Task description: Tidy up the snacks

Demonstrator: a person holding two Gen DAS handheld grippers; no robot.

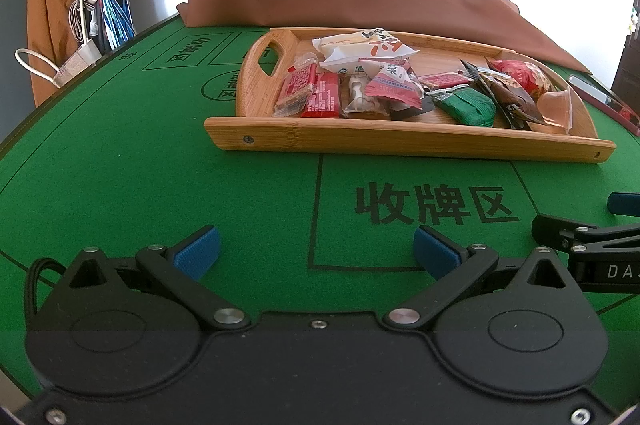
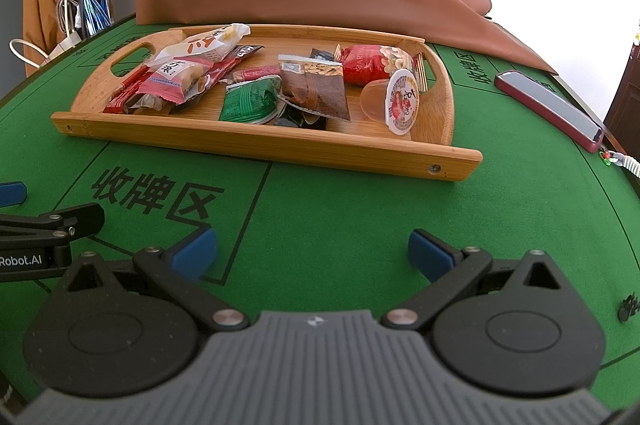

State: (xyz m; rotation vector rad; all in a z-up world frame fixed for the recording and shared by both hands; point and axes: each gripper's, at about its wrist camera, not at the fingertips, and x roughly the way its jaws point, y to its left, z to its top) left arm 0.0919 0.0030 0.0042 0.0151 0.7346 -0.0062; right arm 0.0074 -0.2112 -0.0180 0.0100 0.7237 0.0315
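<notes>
One tray (image 2: 256,145), two empty tools (image 1: 316,253)

The green bench (image 1: 160,165) carries black print reading "收牌区" (image 1: 434,205) in a lined box just before the wooden tray. The side of the left tongs (image 2: 24,259) reads "Robot.AI"; the right tongs (image 1: 618,271) show "DA", cut off. A red snack bag (image 2: 368,63) reads "MARTHA". Other wrappers' print is too small to read.

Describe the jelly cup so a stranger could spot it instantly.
Find the bamboo tray on the green table. At the tray's right end, beside the red nut bag, lies the jelly cup. It alone is a clear plastic cup on its side, with a round printed lid; everything else is wrappers.
</notes>
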